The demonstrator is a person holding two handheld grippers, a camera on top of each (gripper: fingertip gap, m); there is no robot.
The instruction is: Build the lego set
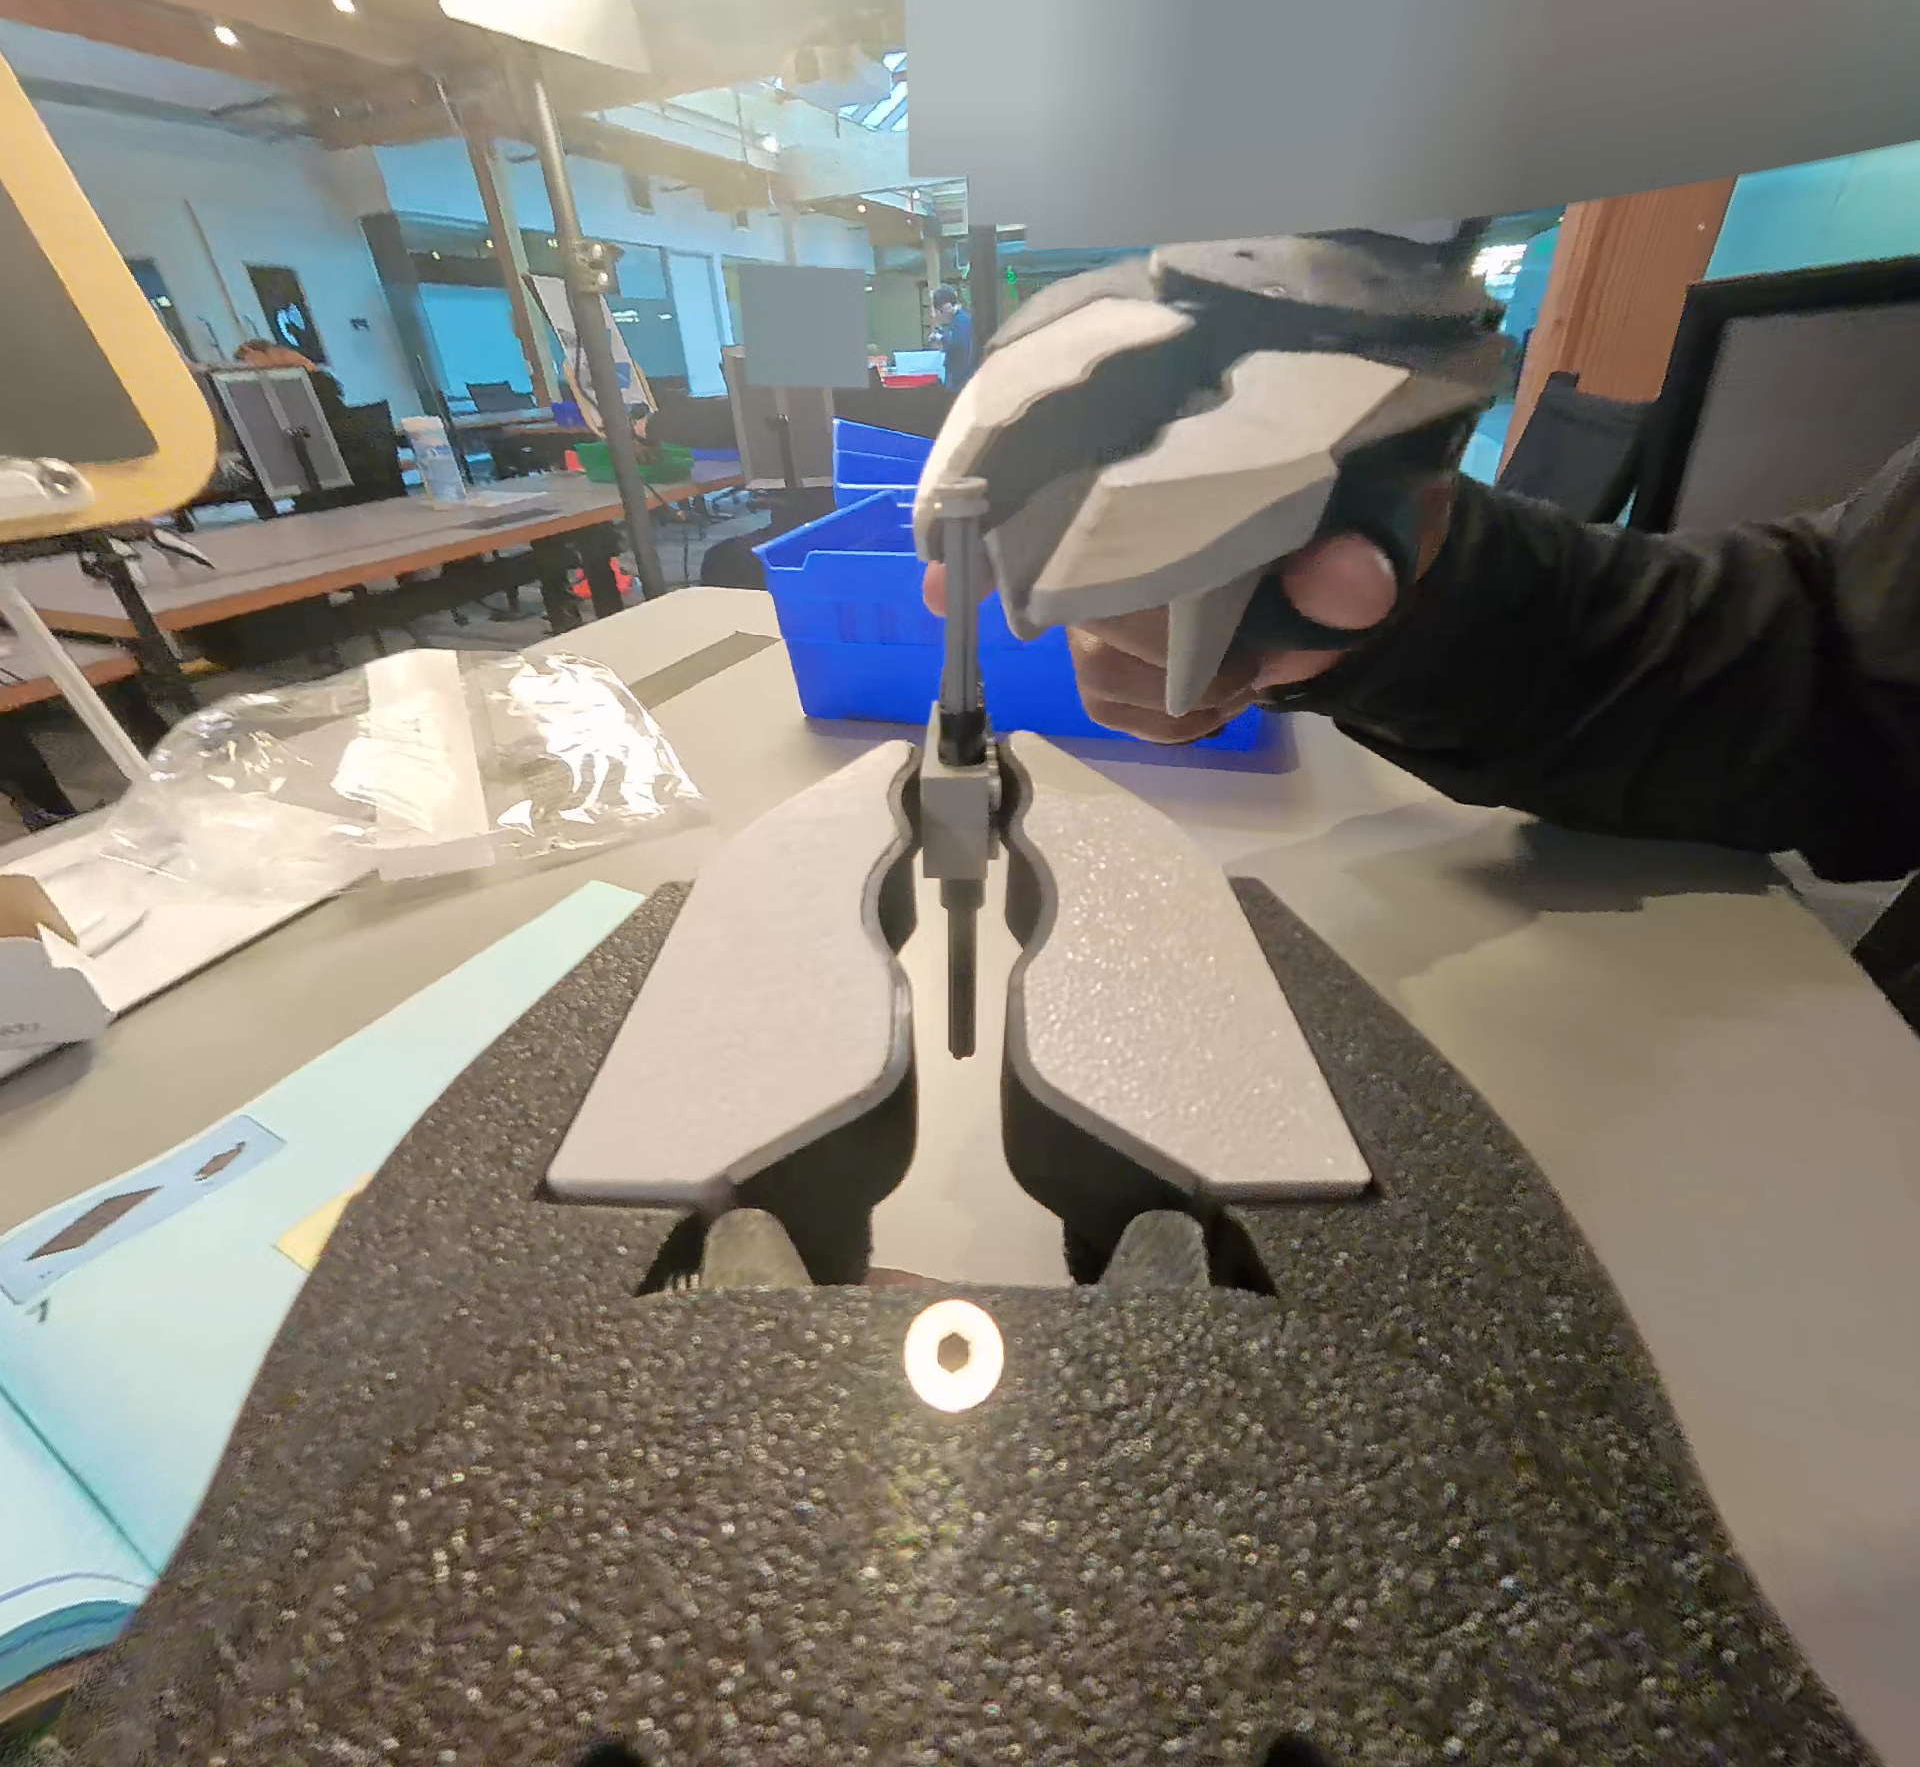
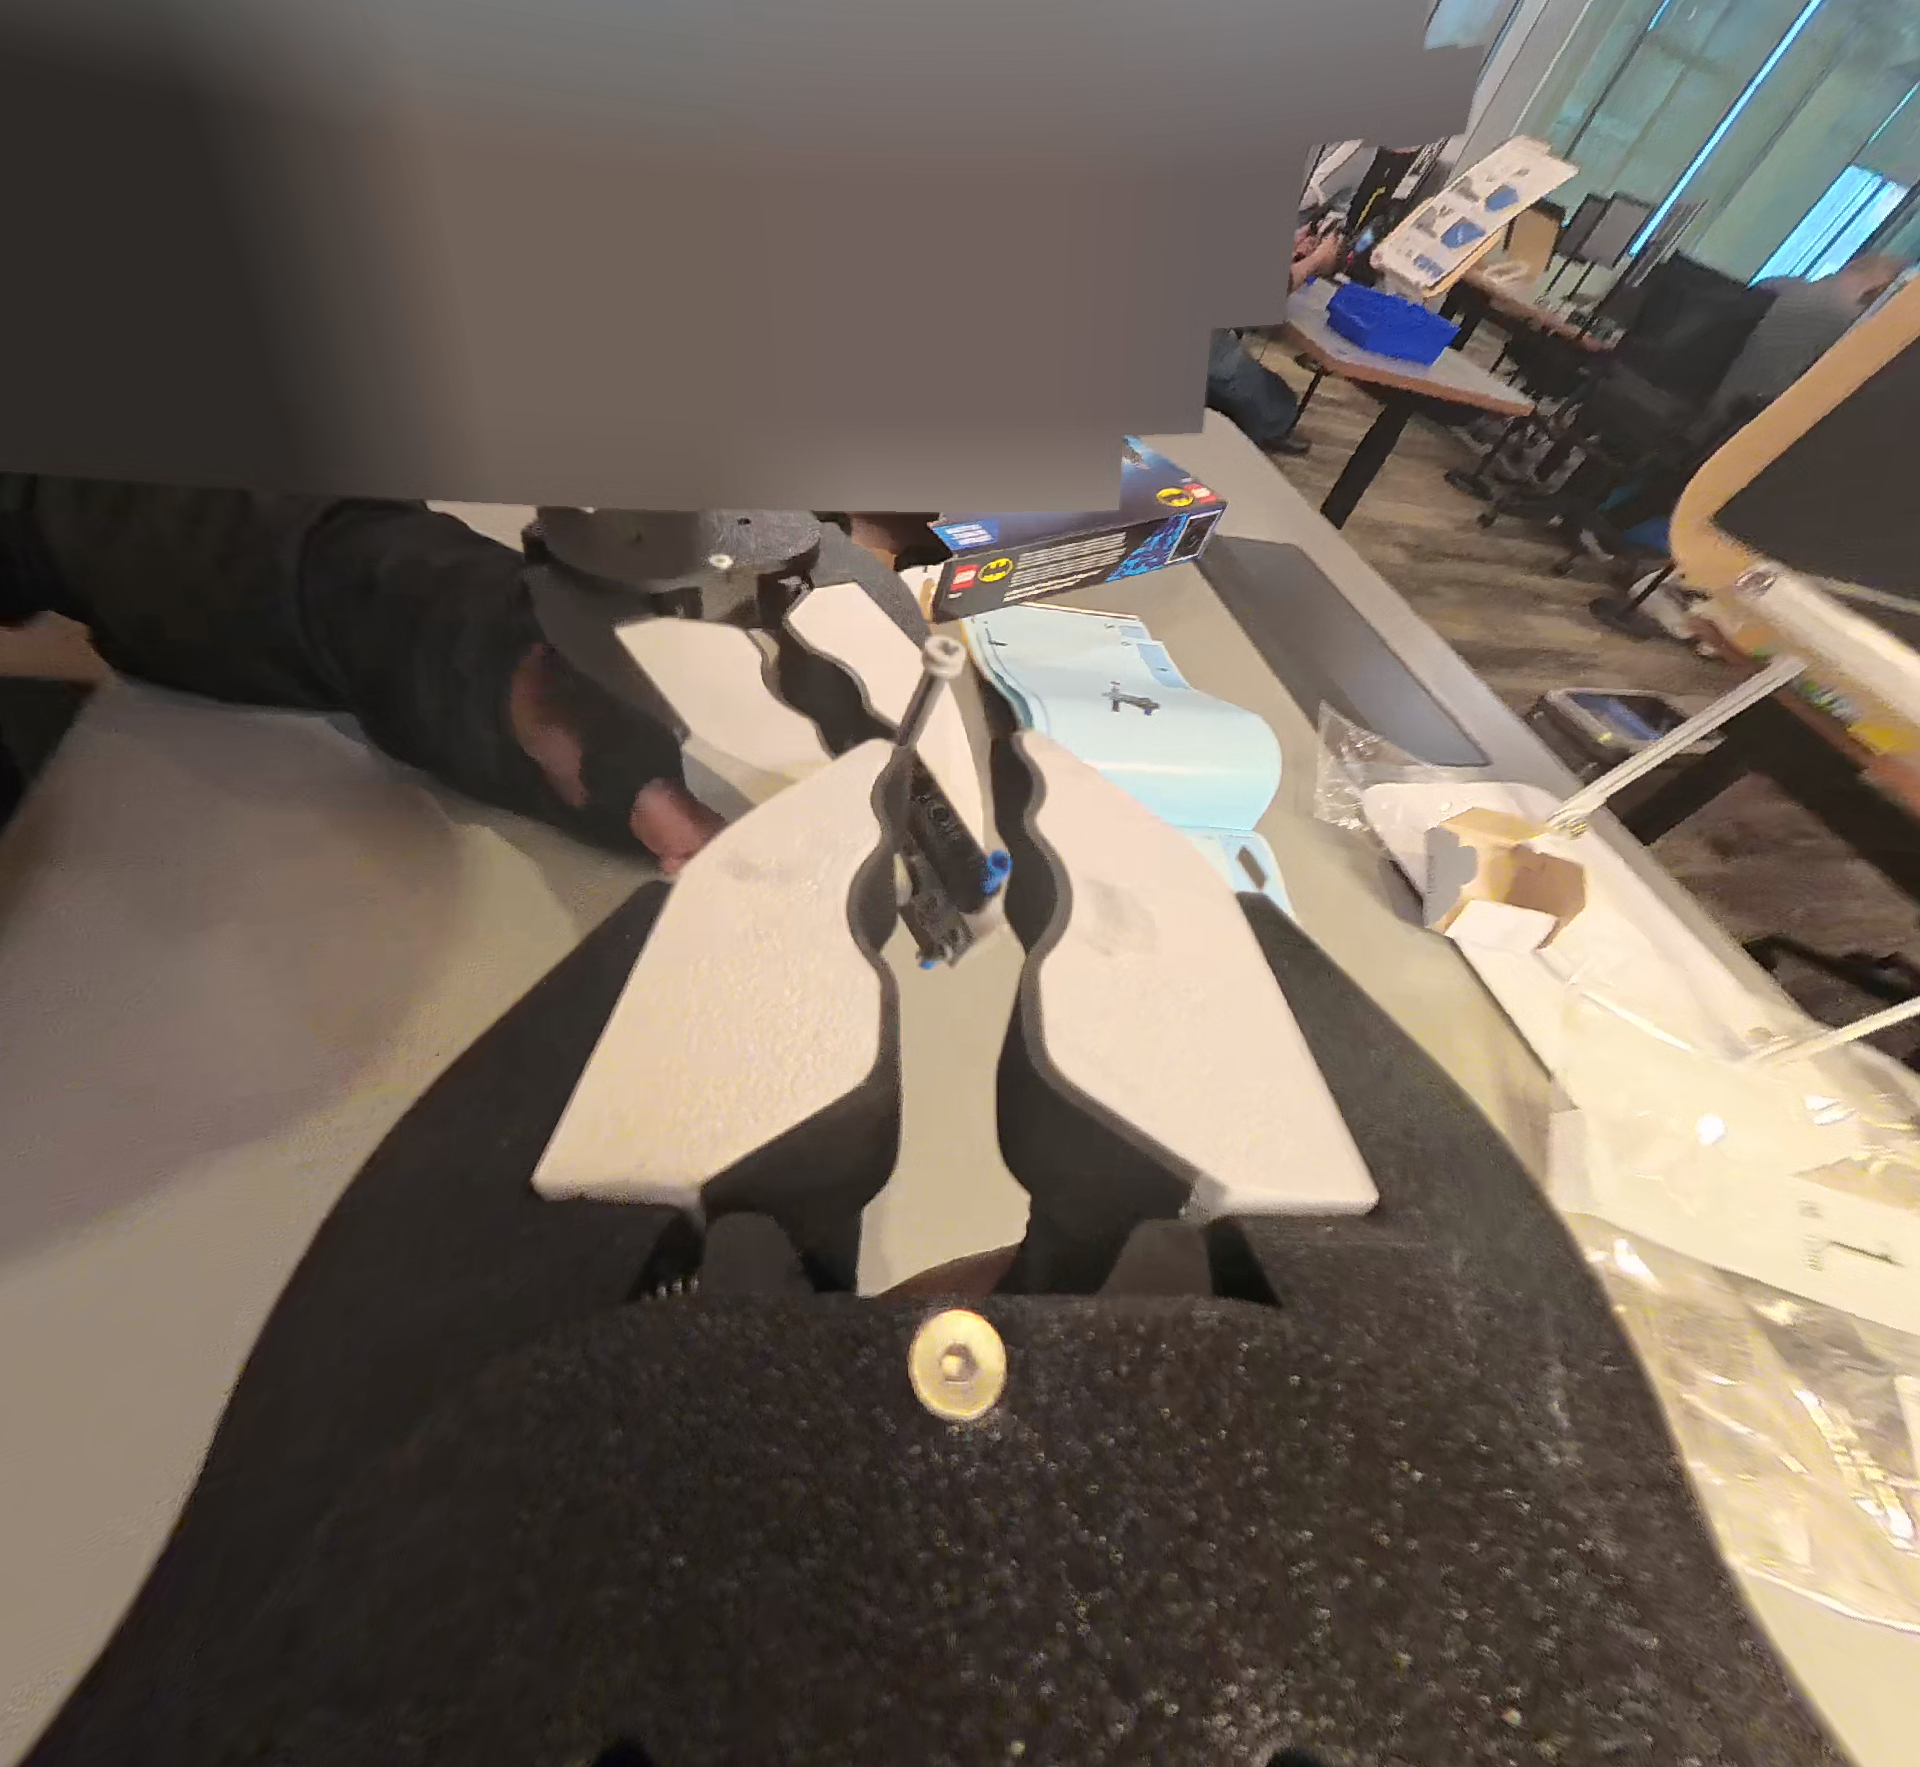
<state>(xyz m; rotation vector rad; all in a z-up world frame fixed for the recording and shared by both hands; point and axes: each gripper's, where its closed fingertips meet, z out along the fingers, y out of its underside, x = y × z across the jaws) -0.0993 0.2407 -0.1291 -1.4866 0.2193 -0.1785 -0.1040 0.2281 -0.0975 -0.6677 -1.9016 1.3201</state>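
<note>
Black pebbled foam-like body of the left gripper (image 1: 961, 782) fills the near field, w/ a bright washer-headed screw (image 1: 954, 1356) set in it. Its two grey, grainy, wavy-edged fingers (image 1: 758, 948) are closed on a small grey block (image 1: 958, 818) of a slim toy assembly: pads press both sides. Below the block a dark axle (image 1: 958, 979) runs back toward the camera; above it a grey rod (image 1: 958, 616) rises to a small capped end.

Right gripper (image 2: 940, 844), same build, comes in from the opposite side. Its jaws stand narrowly apart around the black studded piece (image 2: 935, 855) w/ blue pin tips (image 2: 995, 860); can't tell whether pads actually press it. In the left view that gripper's fingers (image 1: 1195, 491) sit at the rod's top, tilted, a gloved hand (image 1: 1320, 595) behind them blocking part of the blue plastic bin (image 1: 852, 637).

Around: matte grey worktop (image 1: 1558, 1042); crinkled clear plastic bags (image 1: 416, 761) left of the jaws; pale blue instruction booklet (image 1: 208, 1146) open beside them; a small white cardboard box (image 1: 42, 979) at the edge. Right view adds a dark printed toy box (image 2: 1081, 554) behind the booklet, and an open tan carton (image 2: 1507, 870) to the side.
</note>
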